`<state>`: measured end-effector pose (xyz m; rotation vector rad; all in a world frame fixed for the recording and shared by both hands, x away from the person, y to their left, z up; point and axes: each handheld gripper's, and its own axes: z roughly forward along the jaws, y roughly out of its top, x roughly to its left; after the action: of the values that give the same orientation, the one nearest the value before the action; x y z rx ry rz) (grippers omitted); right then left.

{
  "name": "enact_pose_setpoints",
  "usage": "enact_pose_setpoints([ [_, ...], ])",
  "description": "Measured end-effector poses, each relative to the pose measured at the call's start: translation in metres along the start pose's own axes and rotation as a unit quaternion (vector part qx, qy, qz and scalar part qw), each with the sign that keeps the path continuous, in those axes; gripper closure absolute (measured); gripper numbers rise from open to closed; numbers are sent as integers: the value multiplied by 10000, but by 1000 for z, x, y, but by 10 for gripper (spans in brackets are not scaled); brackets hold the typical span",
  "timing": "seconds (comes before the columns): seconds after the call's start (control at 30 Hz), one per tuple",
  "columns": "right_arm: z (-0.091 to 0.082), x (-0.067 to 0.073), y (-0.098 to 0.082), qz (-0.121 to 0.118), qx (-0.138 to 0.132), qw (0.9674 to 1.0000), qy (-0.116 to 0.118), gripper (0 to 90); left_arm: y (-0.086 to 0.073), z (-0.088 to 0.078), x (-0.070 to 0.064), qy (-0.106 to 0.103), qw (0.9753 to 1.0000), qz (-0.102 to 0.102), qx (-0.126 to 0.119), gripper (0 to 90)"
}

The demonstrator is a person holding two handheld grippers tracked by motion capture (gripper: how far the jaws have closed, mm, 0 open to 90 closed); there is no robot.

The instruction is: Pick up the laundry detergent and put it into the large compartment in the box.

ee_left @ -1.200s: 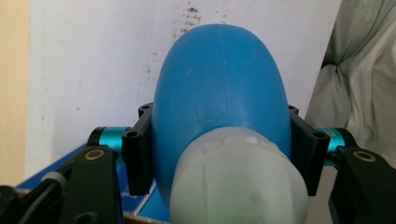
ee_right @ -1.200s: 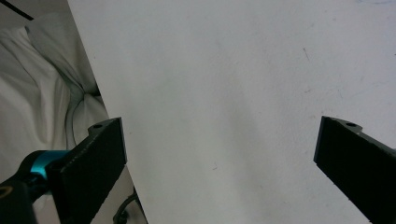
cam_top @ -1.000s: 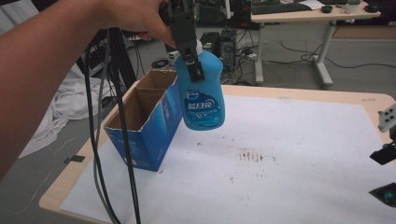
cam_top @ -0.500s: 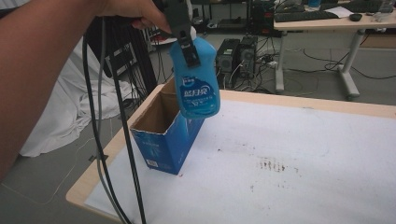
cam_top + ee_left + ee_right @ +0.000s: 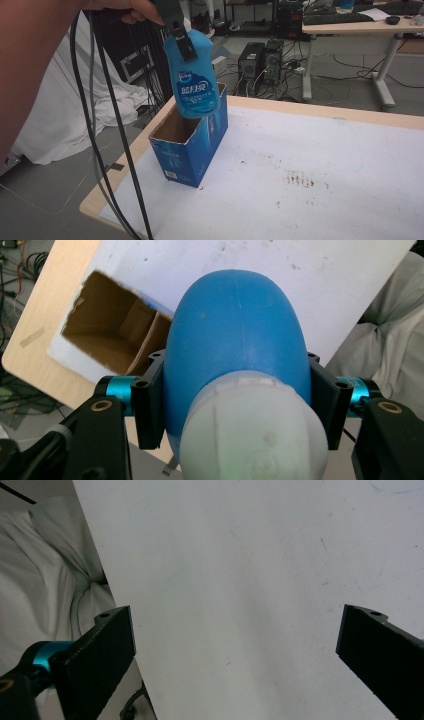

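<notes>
A blue bottle point(image 5: 192, 82) with a white label and a white cap hangs upright in the air, its base just above the open top of a blue cardboard box point(image 5: 191, 145). My left gripper point(image 5: 181, 37) is shut on the bottle's upper part, a hand holding it at the top of the high view. In the left gripper view the bottle point(image 5: 235, 340) sits between the two black jaws, its white cap point(image 5: 252, 432) nearest the camera, and the box's brown inside point(image 5: 115, 335) lies below to the left. My right gripper point(image 5: 235, 645) stands open over the white table sheet point(image 5: 250, 555), nothing between its jaws.
The box stands near the left edge of the wooden table point(image 5: 320, 111), on a white sheet point(image 5: 310, 175) with dark stains. Black cables point(image 5: 107, 140) hang from my left gripper at the left. White cloth point(image 5: 60, 120) lies on the floor. Desks and computer towers point(image 5: 262, 62) stand behind.
The left hand has carried the bottle left and a little up, from beside the box to over its open top. The high view has shifted so the box sits more central.
</notes>
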<state>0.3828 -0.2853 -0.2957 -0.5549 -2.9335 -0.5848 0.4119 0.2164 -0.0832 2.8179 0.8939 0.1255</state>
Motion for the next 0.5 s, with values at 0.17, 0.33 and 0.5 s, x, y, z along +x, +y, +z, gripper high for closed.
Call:
enact_pose_setpoints([
  [0.17,0,0,0,15,-1,10000,-12,15,-14,1,7,87,9999,-125,30,378],
  [0.33,1,1,3,12,18,10000,-11,15,-25,6,12,155,9996,-230,54,377],
  [0.5,2,0,3,16,21,10000,-5,15,-35,12,16,221,9993,-299,26,378],
])
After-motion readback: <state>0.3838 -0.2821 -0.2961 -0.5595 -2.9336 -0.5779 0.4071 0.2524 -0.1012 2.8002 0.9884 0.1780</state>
